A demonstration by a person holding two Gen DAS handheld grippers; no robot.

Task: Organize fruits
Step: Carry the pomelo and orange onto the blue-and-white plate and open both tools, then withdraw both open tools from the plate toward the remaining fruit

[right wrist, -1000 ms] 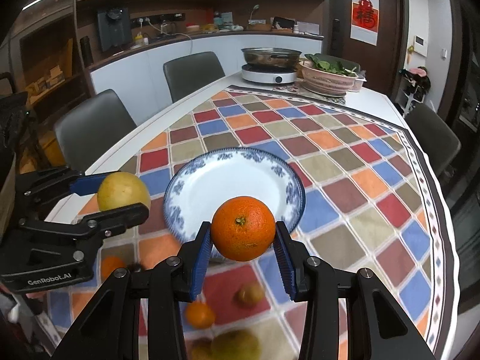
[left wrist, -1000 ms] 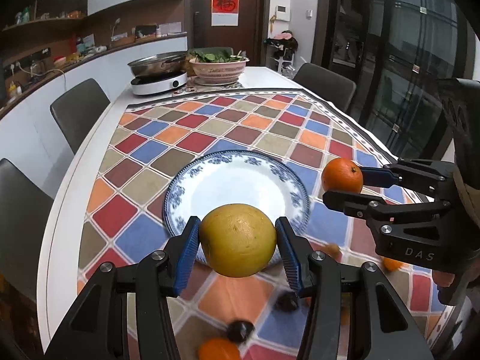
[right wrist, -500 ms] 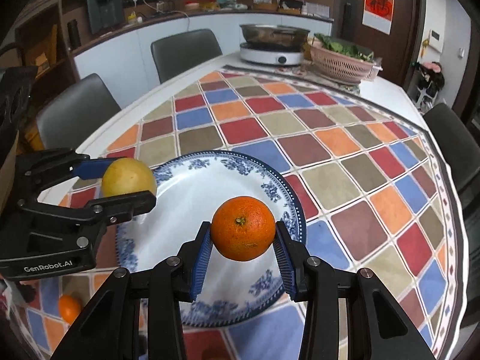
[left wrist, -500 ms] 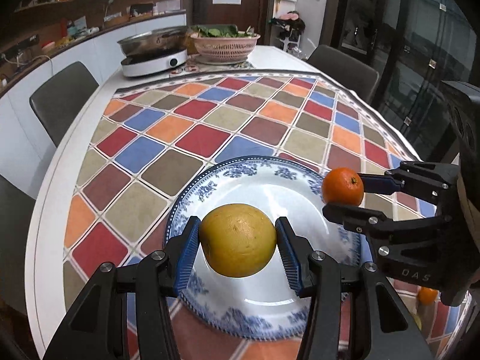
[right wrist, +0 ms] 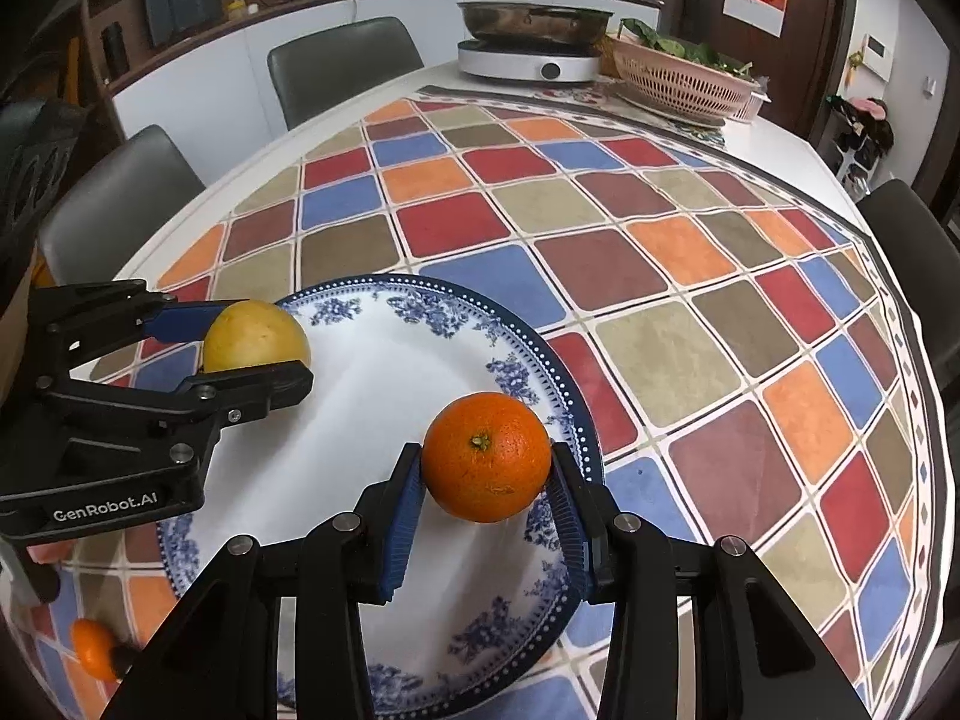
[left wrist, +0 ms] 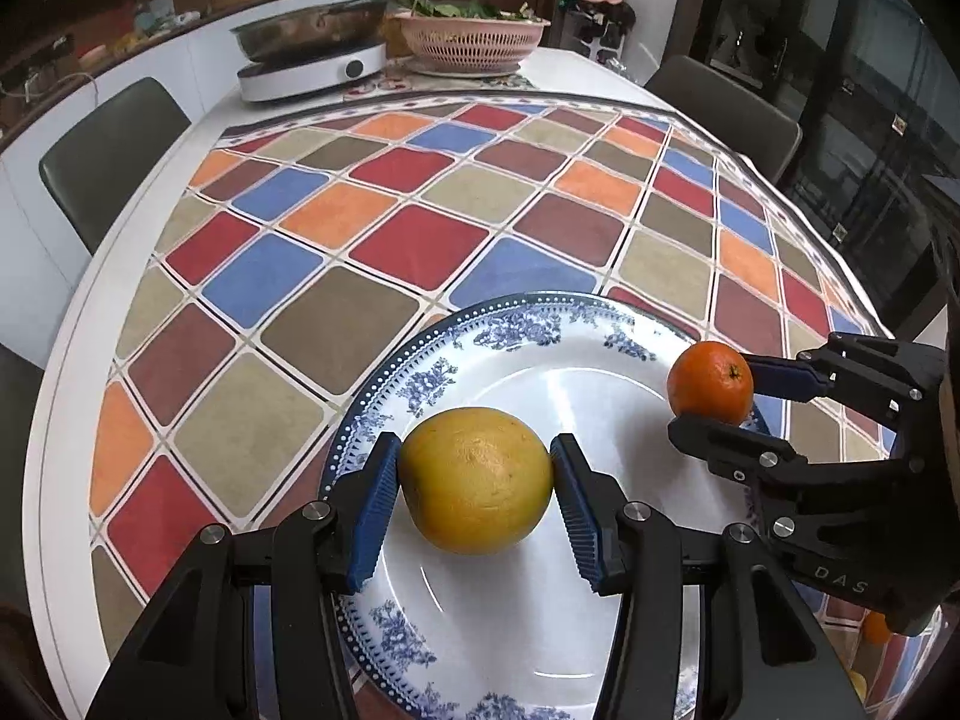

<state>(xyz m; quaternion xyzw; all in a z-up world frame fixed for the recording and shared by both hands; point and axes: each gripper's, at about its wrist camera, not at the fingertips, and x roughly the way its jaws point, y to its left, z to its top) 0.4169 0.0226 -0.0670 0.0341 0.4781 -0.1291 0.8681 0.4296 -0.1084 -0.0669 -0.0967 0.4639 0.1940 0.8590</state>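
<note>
A large oval white surface [left wrist: 66, 396] carries a tablecloth of red, blue, orange, brown and olive diamond squares [left wrist: 420, 204], with dark grey chairs [right wrist: 342, 69] around it. At its far end stand a white induction cooker with a steel pan [left wrist: 312, 54] and a pink plastic basket of green leaves [left wrist: 474, 39] beside it. On the near part of the cloth lies a round white china plate with a blue floral rim [left wrist: 480, 336].

The left hand-held gripper [left wrist: 474, 483] is closed on a round yellow citrus fruit [left wrist: 475, 479], its blue ribbed pads pressed to both sides, held over the left part of the plate; whether the fruit touches the china cannot be told. The right hand-held gripper [right wrist: 486, 471] clamps a smaller round orange [right wrist: 486, 456], stem end facing the camera, over the right rim of the plate. The two fruits are apart.

A small orange fruit [right wrist: 90, 648] lies on the cloth near the plate's close edge, on the left side.
</note>
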